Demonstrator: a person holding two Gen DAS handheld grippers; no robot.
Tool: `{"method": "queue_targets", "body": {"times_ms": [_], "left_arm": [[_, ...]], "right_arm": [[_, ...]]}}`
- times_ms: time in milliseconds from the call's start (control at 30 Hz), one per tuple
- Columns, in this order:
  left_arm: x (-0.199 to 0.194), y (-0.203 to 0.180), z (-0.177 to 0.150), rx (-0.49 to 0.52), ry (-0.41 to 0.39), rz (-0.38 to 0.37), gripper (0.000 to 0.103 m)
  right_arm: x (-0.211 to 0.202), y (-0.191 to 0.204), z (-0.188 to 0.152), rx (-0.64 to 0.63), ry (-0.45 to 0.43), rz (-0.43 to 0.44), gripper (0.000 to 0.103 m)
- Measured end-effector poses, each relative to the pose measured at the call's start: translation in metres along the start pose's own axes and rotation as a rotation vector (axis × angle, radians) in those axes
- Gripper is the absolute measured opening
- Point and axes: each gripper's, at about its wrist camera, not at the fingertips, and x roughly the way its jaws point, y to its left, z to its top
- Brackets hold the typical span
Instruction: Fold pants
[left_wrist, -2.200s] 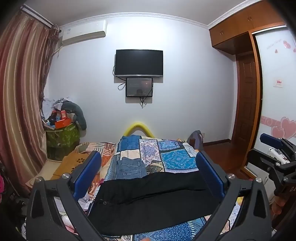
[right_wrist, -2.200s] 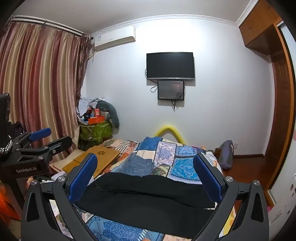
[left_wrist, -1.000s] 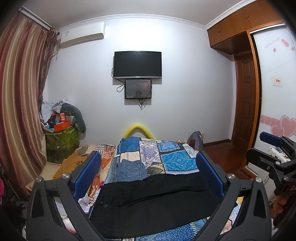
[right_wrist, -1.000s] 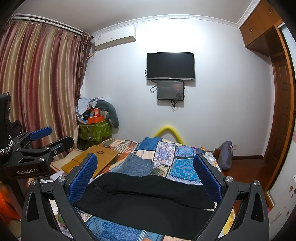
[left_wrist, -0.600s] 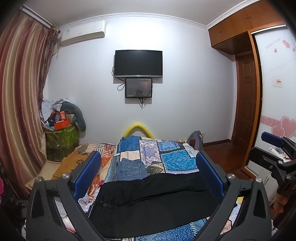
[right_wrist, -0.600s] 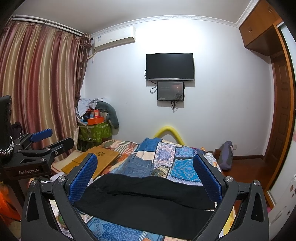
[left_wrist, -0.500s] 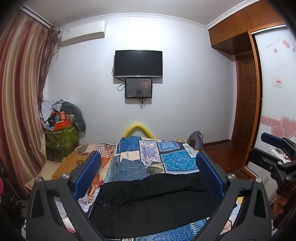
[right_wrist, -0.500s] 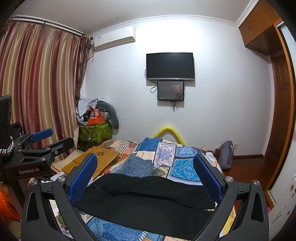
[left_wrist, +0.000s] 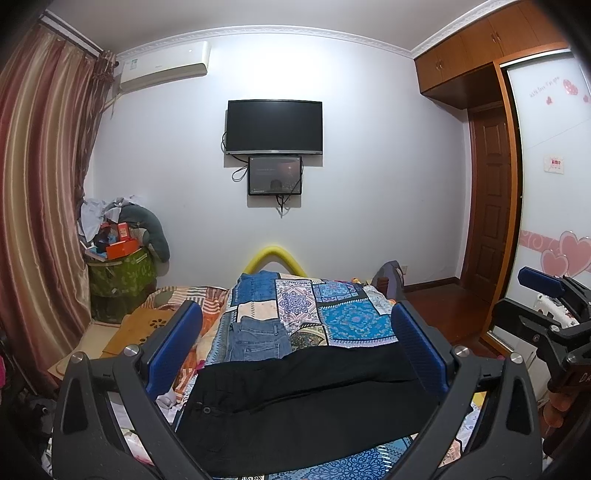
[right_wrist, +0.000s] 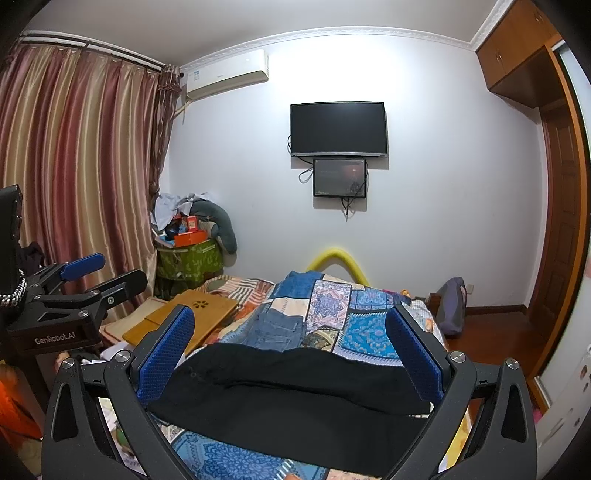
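Both the left gripper (left_wrist: 295, 354) and right gripper (right_wrist: 290, 350) hover wide apart above the black pants (left_wrist: 306, 402), whose slack cloth may bunch if pinched unevenly.

The black pants (left_wrist: 306, 402) have both ends hidden behind the wide-spread blue finger pads (left_wrist: 173, 349) of the left gripper (left_wrist: 295, 350), and their near edge runs under its frame. The folded jeans (left_wrist: 256, 338) are partly covered by the pants. The right gripper (left_wrist: 546, 325) is cut off by the edge. The small wall screen (right_wrist: 340, 177) is too blurred to read.
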Motion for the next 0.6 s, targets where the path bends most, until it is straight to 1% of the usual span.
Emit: {"method": "queue_targets", "body": {"times_ms": [600], "left_arm": [[0.0033,0.0001,-0.0007,0.003,0.010,-0.010,0.103]], "right_arm": [[0.0053,-0.0020,0.0040,0.006,0.010,-0.003,0.103]]}}
